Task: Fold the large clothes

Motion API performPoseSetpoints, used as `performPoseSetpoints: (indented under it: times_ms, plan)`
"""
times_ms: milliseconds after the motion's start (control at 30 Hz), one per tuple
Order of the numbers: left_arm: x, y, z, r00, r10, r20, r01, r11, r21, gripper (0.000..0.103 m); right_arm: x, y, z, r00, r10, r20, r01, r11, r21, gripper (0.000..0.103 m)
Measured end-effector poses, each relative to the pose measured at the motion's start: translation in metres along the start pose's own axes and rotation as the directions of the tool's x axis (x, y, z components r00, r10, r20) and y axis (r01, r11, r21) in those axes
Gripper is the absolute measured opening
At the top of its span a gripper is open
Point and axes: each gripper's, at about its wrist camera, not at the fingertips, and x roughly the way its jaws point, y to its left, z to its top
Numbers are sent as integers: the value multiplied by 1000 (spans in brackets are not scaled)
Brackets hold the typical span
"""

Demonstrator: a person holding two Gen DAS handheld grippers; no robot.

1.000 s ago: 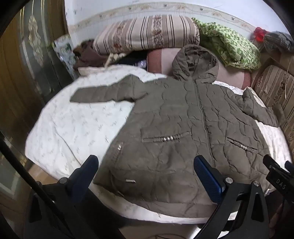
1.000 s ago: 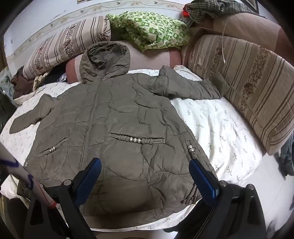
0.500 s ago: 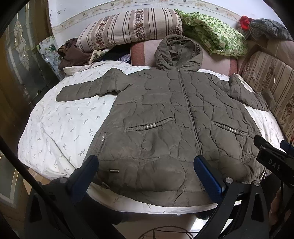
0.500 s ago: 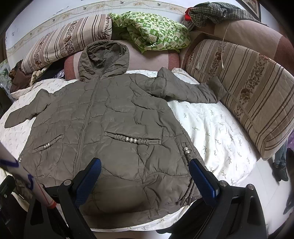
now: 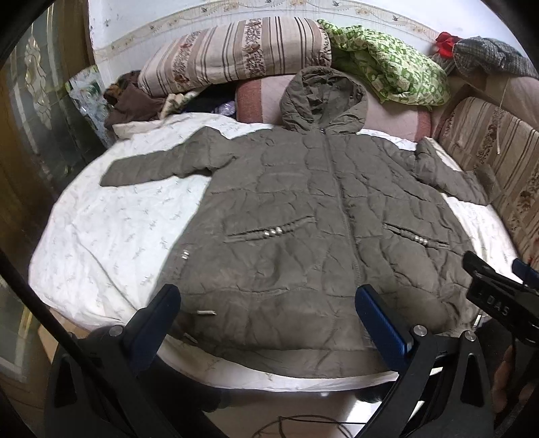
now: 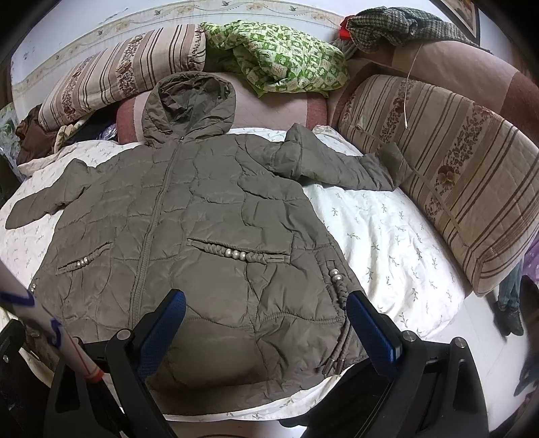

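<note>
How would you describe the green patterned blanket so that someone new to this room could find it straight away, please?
Start at the bed with the white sheet, where the olive hooded jacket lies spread out. Look past the jacket's hood to the head end: the green patterned blanket is crumpled there beside the striped pillow. It is the only bright green thing among brown and beige bedding.

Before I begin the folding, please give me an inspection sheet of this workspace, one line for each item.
Surface: bed with white sprigged sheet, wrinkled.
Job's things: olive quilted hooded jacket lies flat, front up, zipped, both sleeves spread out, hood resting on the pink bolster.
Clutter: striped cushions, green patterned quilt, checked garment, brown clothes at the head corner.
Grippers: left gripper and right gripper both open over the hem, fingers holding nothing.
Cables: thin cable on the floor below the bed edge.
Surroundings: white wall with floral border; dark wooden door at left.
</note>
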Motion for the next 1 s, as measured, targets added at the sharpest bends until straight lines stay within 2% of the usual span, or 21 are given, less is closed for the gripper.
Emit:
performPoseSetpoints:
  times_ms: [300,533,1000]
  plan:
    - [1,18,8,997,71,8,-71,997,-39,103,-1,3,-6,1000,8,-12,-8,1000,-18,98]
    - [1,25,11,993,118,25,-118,992,-34,103,-4,8,-8,1000,17,-21,-18,999,-35,98]
    - [-1,52,18,987,162,13,-161,984,-71,103,-15,15,-8,998,42,-35,-44,998,-55,98]
